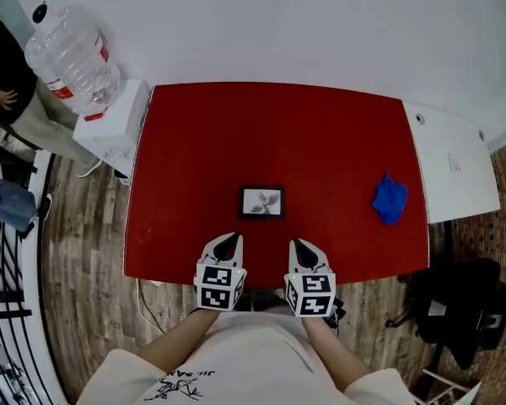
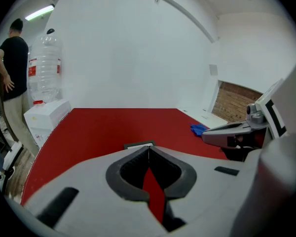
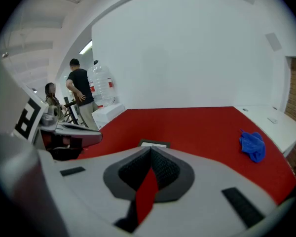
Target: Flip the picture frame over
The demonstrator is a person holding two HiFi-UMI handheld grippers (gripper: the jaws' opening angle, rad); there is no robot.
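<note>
A small black picture frame [image 1: 262, 202] lies flat on the red table [image 1: 320, 142], picture side up, showing a grey plant print. My left gripper [image 1: 229, 240] is shut and empty, just short of the frame and to its left. To the frame's right, my right gripper [image 1: 300, 245] is also shut with nothing in it. In the left gripper view the frame [image 2: 138, 145] peeks over the closed tips [image 2: 148, 148]. The right gripper view shows the frame [image 3: 154, 144] just beyond the closed tips [image 3: 150, 149].
A crumpled blue cloth [image 1: 390, 199] lies near the table's right edge. A white side table [image 1: 455, 163] adjoins on the right. At the left stand a water jug [image 1: 70, 57] on a white box [image 1: 111, 121] and a person [image 1: 13, 108].
</note>
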